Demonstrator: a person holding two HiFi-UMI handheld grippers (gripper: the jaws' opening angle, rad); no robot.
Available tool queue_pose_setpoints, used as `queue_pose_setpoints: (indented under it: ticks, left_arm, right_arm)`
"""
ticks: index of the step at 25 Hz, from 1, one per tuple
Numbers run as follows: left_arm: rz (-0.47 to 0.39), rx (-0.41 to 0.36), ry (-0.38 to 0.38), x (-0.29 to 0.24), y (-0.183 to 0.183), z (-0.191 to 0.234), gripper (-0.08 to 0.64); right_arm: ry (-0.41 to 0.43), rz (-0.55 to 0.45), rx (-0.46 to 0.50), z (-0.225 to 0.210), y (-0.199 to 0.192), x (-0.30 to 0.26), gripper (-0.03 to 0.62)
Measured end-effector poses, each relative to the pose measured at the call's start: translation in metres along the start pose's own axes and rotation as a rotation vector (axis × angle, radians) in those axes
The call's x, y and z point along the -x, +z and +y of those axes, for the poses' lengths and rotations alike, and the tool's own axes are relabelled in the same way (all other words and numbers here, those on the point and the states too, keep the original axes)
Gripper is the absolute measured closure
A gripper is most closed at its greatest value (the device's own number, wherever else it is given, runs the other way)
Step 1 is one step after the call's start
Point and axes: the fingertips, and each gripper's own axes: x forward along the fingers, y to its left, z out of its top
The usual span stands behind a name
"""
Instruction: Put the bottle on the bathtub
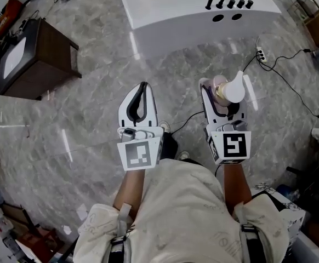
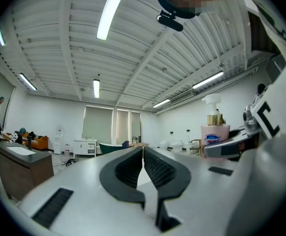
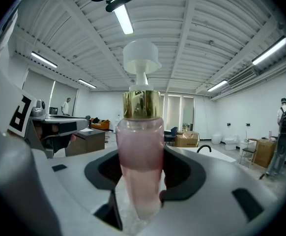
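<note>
A pink pump bottle [image 3: 139,151] with a gold collar and a white pump head stands upright between the jaws of my right gripper [image 3: 139,178], which is shut on it. From the head view the bottle [image 1: 228,89] shows from above at the tip of the right gripper [image 1: 227,100]. The left gripper view catches the bottle [image 2: 214,132] off to the right. My left gripper [image 1: 141,100] hangs beside the right one, shut with nothing between its jaws [image 2: 143,163]. The white bathtub [image 1: 165,10] with black taps lies ahead on the marble floor, apart from both grippers.
A dark wooden cabinet [image 1: 36,59] with a basin stands at the far left. A black cable and a power strip [image 1: 261,53] run across the floor right of the tub. Boxes and clutter line the right edge [image 1: 318,26] and the lower left corner.
</note>
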Motion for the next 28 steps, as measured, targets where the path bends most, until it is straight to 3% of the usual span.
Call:
queue_pose_setpoints:
  ticks: [12, 15, 20, 28]
  left_arm:
    - [-0.039, 0.052, 0.066, -0.06, 0.008, 0.136, 0.551]
    - [-0.042, 0.058, 0.071, -0.069, 0.007, 0.155, 0.551]
    - [-0.054, 0.097, 0.1, -0.078, 0.003, 0.178, 0.551]
    - [-0.046, 0.051, 0.141, -0.105, -0.002, 0.207, 0.551]
  right_arm:
    - [0.064, 0.0, 0.014, 0.065, 0.054, -0.126, 0.385]
    - [0.08, -0.011, -0.032, 0.073, 0.066, -0.144, 0.385]
    - [0.097, -0.015, 0.013, 0.085, 0.075, -0.172, 0.385]
    - [0.148, -0.038, -0.024, 0.089, 0.074, -0.227, 0.385]
